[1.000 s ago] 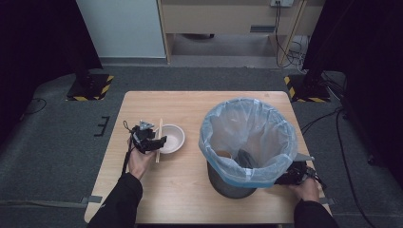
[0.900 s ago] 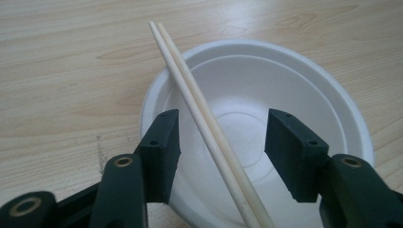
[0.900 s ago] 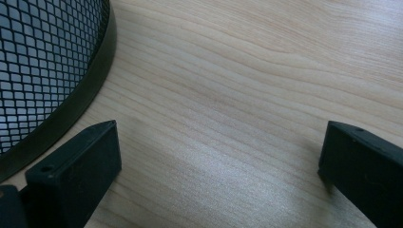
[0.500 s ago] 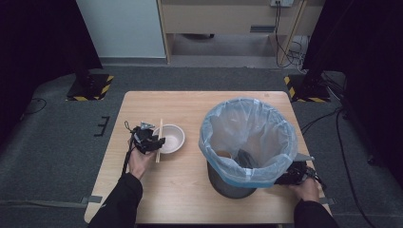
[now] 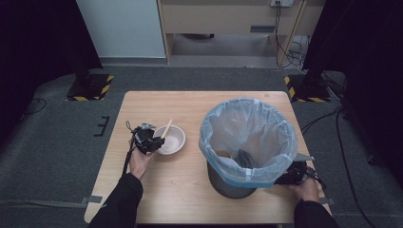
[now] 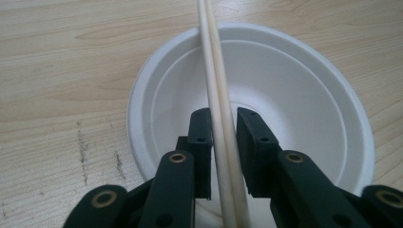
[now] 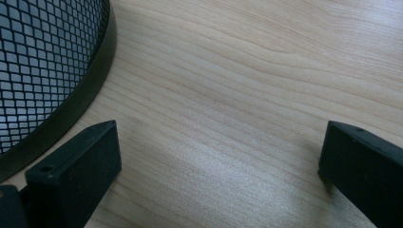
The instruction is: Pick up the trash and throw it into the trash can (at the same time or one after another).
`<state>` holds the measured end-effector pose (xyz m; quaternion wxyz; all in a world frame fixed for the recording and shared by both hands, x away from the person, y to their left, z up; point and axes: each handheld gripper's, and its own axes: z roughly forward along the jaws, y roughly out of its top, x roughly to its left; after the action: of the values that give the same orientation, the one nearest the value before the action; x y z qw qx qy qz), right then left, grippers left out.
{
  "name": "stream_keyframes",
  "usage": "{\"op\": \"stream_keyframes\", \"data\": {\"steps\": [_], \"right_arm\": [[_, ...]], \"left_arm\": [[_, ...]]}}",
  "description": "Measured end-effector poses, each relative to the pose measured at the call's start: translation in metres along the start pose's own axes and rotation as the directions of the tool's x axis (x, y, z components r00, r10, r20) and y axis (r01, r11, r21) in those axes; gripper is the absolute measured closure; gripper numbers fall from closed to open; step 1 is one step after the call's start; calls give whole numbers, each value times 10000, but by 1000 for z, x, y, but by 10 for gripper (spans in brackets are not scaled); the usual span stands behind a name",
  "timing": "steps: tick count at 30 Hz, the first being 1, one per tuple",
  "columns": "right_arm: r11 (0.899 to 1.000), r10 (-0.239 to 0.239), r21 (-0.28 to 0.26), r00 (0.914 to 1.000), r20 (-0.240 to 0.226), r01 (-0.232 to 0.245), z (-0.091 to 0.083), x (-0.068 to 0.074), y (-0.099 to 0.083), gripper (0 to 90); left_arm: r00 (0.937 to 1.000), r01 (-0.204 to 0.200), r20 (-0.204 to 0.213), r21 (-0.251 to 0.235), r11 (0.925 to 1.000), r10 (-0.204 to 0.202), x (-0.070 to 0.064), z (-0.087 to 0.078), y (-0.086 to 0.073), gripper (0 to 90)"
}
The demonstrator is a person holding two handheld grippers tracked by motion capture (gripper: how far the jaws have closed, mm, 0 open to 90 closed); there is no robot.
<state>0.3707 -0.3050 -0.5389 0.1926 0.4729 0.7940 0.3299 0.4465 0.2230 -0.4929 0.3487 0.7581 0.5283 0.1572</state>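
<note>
A pair of pale wooden chopsticks (image 6: 219, 95) is clamped side by side between the jaws of the left gripper (image 6: 223, 142). The two sticks are laid parallel and touching, and they are stretched across a white disposable bowl (image 6: 294, 95), their far ends carried past its rim. The bowl is shallow, round and empty, and it is set upright on the light wooden desk (image 5: 157, 175). In the high view the chopsticks (image 5: 167, 128) are seen slanting over the bowl's (image 5: 173, 141) left edge.

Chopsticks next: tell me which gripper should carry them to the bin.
Left. The left gripper already has its jaws around the chopsticks over the white bowl. The right gripper is open beside the bin's base.
</note>
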Motion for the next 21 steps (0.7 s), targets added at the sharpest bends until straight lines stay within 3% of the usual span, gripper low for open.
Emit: {"op": "stream_keyframes", "data": {"steps": [12, 21], "right_arm": [[10000, 5, 2, 10000, 0, -5, 0, 0, 0, 4], [10000, 0, 2, 10000, 0, 0, 0, 0, 0, 4]], "left_arm": [[9997, 46, 236, -104, 9999, -43, 1, -4, 2, 790], [9995, -151, 271, -9, 9999, 151, -1, -3, 2, 790]]}}
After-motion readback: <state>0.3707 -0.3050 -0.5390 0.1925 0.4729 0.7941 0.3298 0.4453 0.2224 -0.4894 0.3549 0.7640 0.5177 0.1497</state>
